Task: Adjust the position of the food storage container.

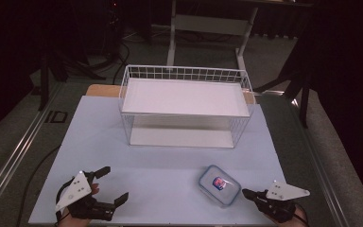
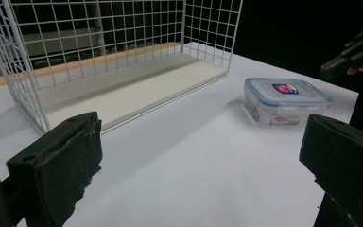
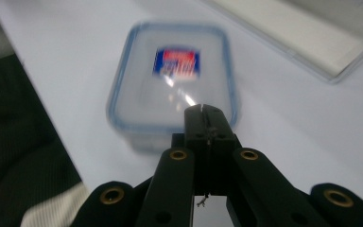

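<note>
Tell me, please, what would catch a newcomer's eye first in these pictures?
The white wire basket at the table's far middle stands out first. Next is the clear box with a blue rim, near right. The right gripper points at it, jaws shut, while the left gripper is open.

I can read no word anywhere. The one mark is a small label (image 1: 219, 182) on the lid of the box (image 1: 220, 185) at about five o'clock on the table (image 1: 170, 156): a red and blue patch with white lettering too small to make out. From my left claw's camera the label (image 2: 285, 88) sits at two o'clock, a blue and red badge, letters unreadable. From my right claw's camera it lies at twelve o'clock (image 3: 177, 62), blurred; I can't tell the brand.
</note>
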A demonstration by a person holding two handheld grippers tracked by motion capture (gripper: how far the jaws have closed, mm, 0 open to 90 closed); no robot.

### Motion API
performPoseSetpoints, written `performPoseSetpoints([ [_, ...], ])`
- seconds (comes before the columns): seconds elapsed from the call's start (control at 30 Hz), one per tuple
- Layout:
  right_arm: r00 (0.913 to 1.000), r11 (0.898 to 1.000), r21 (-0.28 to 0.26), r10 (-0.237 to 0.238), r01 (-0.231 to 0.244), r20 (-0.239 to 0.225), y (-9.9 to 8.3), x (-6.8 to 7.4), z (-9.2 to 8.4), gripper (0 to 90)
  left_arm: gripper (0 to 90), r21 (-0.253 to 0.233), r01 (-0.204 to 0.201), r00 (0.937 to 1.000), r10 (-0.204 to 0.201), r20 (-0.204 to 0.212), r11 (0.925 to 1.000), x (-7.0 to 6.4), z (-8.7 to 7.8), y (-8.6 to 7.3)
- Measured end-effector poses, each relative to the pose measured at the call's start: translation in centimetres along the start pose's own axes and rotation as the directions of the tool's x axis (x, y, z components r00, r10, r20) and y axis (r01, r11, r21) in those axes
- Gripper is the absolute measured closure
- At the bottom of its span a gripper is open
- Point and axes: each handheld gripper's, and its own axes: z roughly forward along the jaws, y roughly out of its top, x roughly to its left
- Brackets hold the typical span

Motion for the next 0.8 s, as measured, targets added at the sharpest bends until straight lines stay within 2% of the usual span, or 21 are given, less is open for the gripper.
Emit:
performPoseSetpoints([
  [0.03, 1.0, 1.0, 0.0, 0.0, 0.0, 0.0, 0.0, 0.0, 0.0, 90.0, 1.1, 0.0, 0.0, 1.0, 0.0, 0.0, 1.0, 0.0, 0.0, 0.0],
  [0.07, 0.9996, 0.999, 0.031, -0.008, 0.009, -0.025, -0.7, -0.2, 0.4, 90.0, 1.1, 0.002, 0.001, 1.0, -0.001, 0.0, 1.0, 0.0, 0.0, 0.0],
  [0.23, 0.9976, 0.998, 0.058, 0.018, -0.015, -0.066, -1.9, -0.6, 1.2, 90.0, 1.1, 0.001, 0.004, 1.0, -0.004, -0.002, 1.0, 0.0, 0.1, 0.0],
  [0.37, 0.9976, 0.997, 0.07, 0.033, -0.029, -0.061, -2.0, -1.0, 1.6, 90.0, 1.1, 0.003, 0.0, 1.0, 0.0, -0.002, 1.0, 0.0, 0.0, 0.0],
  [0.47, 0.9987, 0.994, 0.111, 0.017, -0.012, -0.049, -1.7, -1.0, 2.5, 90.0, 1.1, 0.002, 0.0, 1.0, 0.0, -0.002, 1.0, 0.0, 0.0, 0.0],
  [0.53, 0.9986, 0.993, 0.119, 0.02, -0.014, -0.049, -1.7, -1.1, 2.9, 90.0, 1.1, 0.0, 0.001, 1.0, -0.001, -0.001, 1.0, 0.0, 0.0, 0.0],
  [0.73, 0.9982, 0.994, 0.105, 0.048, -0.044, -0.037, -0.9, -1.9, 3.8, 90.0, 1.1, 0.006, 0.005, 1.0, -0.005, 0.003, 1.0, 0.0, 0.1, -0.1],
  [0.8, 0.9986, 0.994, 0.106, 0.042, -0.039, -0.031, -0.6, -2.1, 4.3, 90.0, 1.1, 0.007, 0.005, 1.0, -0.005, 0.004, 1.0, 0.0, 0.1, -0.1],
])
